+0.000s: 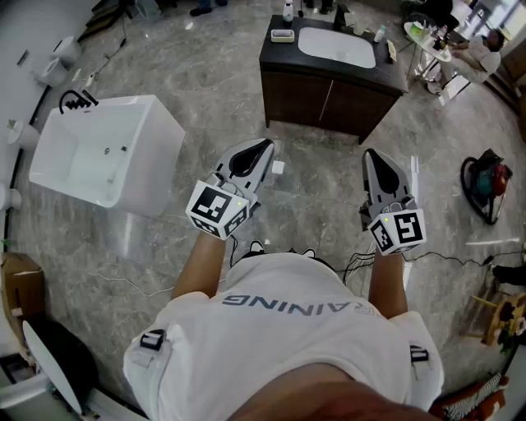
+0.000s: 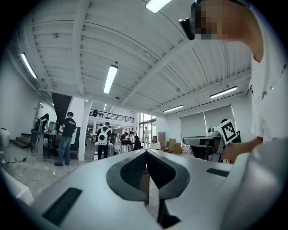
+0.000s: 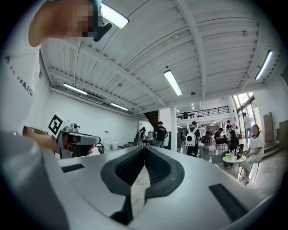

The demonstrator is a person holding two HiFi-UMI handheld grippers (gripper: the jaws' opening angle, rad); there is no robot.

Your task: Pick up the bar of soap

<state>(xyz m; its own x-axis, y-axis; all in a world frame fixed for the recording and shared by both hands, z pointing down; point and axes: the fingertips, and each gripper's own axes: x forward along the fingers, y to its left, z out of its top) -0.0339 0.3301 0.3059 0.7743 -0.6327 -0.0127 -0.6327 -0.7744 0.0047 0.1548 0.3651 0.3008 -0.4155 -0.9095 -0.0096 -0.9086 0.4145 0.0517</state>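
A dark vanity (image 1: 329, 90) with a white basin (image 1: 337, 47) stands at the far side of the marble floor. On its left end lies a small pale rectangular bar of soap (image 1: 282, 35), near a bottle (image 1: 288, 11). Both grippers are held level in front of the person, well short of the vanity. My left gripper (image 1: 265, 146) is shut with nothing between its jaws, and its pads (image 2: 135, 168) meet at the tips. My right gripper (image 1: 371, 154) is likewise shut and empty, pads (image 3: 155, 166) together. Neither gripper view shows the soap.
A white bathtub (image 1: 107, 152) stands at the left, a cardboard box (image 1: 20, 288) lower left. A red and black bag (image 1: 486, 185) and cables lie at the right. A small table with bottles (image 1: 427, 37) stands past the vanity. Several people (image 2: 67, 137) stand in the hall.
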